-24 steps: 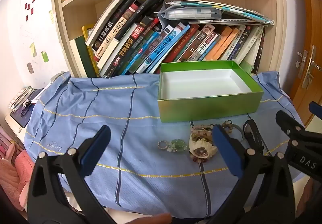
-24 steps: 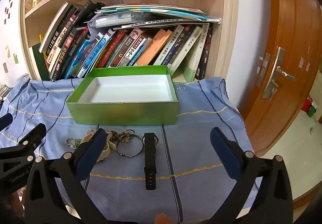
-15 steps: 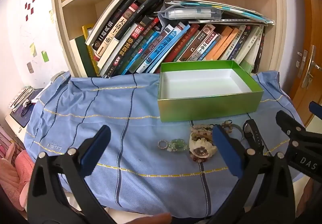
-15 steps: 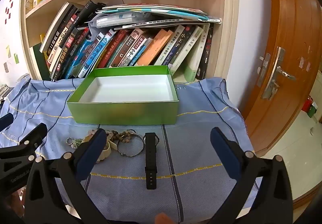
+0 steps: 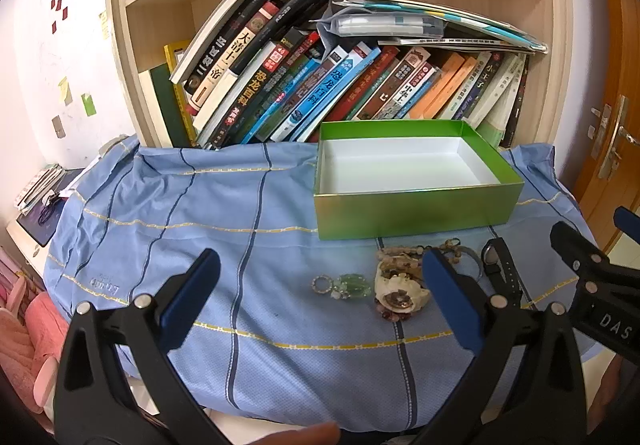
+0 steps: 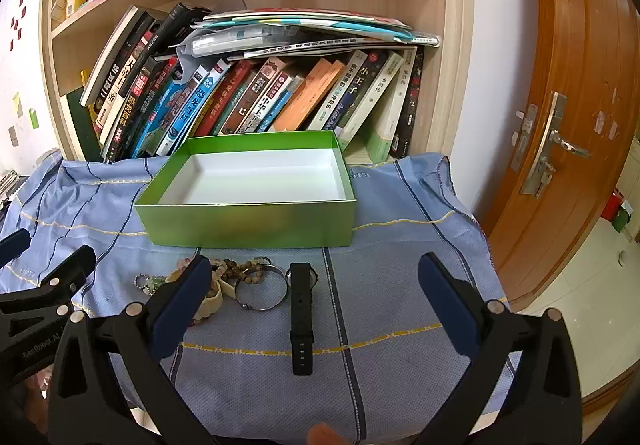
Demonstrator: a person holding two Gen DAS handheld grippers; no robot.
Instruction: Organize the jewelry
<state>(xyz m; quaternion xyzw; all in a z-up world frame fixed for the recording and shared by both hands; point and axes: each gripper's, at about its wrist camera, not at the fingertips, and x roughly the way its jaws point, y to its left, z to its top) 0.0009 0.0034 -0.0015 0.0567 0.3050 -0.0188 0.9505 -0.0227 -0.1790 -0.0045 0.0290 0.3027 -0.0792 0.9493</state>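
An empty green box (image 5: 412,211) with a white inside (image 6: 256,181) stands on the blue cloth. In front of it lie a green bead charm (image 5: 344,285), a shell piece (image 5: 400,291), a brown bead bracelet (image 6: 240,269), a metal bangle (image 6: 260,291) and a black watch (image 6: 302,317). My left gripper (image 5: 320,293) is open, held above the cloth before the charm and shell. My right gripper (image 6: 316,297) is open, held above the watch. Both are empty. The right gripper's side shows at the left view's right edge (image 5: 592,277).
A bookshelf (image 5: 320,85) full of leaning books stands right behind the box. A wooden door (image 6: 568,125) is at the right. The blue cloth (image 5: 180,213) covers the table, with pink fabric (image 5: 24,333) off its left edge.
Both grippers stay open and almost still. The view shifts only slightly; nothing on the cloth has moved.
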